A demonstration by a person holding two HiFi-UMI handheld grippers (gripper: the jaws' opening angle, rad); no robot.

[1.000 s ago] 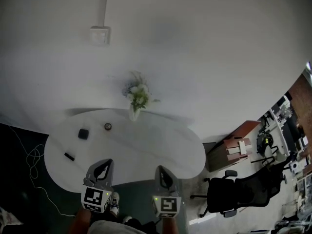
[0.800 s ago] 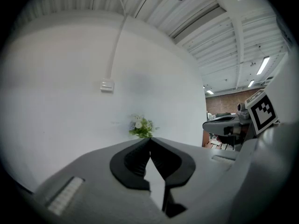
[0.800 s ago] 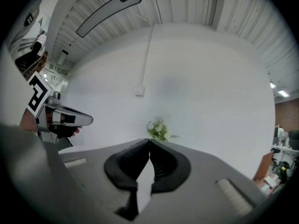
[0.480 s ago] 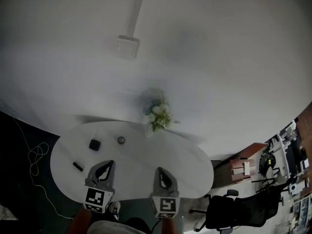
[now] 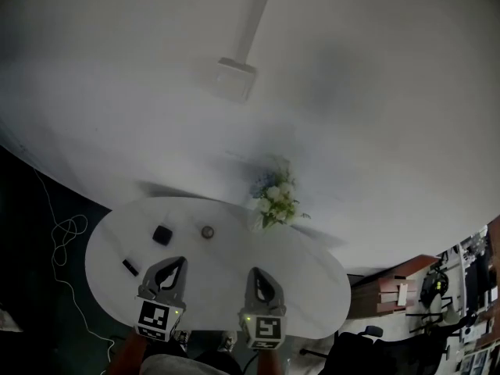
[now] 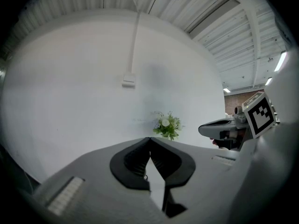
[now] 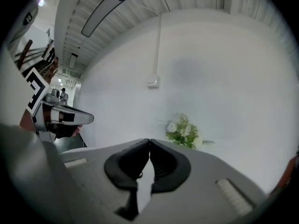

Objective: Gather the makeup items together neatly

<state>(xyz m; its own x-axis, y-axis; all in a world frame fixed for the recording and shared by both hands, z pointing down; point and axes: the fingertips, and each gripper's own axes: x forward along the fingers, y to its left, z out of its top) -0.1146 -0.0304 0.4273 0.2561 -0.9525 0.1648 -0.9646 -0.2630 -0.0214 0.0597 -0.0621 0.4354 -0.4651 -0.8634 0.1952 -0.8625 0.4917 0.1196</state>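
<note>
**Makeup items, still scattered**

Compact (image 5: 162, 234), jar (image 5: 207, 231) and stick (image 5: 130, 267) lie apart on the table (image 5: 308, 283), at eleven, one and nine o'clock from the left gripper (image 6: 149, 140). It and the right gripper (image 7: 149, 142) are pressed together, empty. The flowers (image 5: 275, 201) now appear further right.

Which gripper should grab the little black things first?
Probably the left gripper: the black square case, the small black stick and the round item all lie on the left side of the table, nearer it than the right gripper. Both are shut and empty.
</note>
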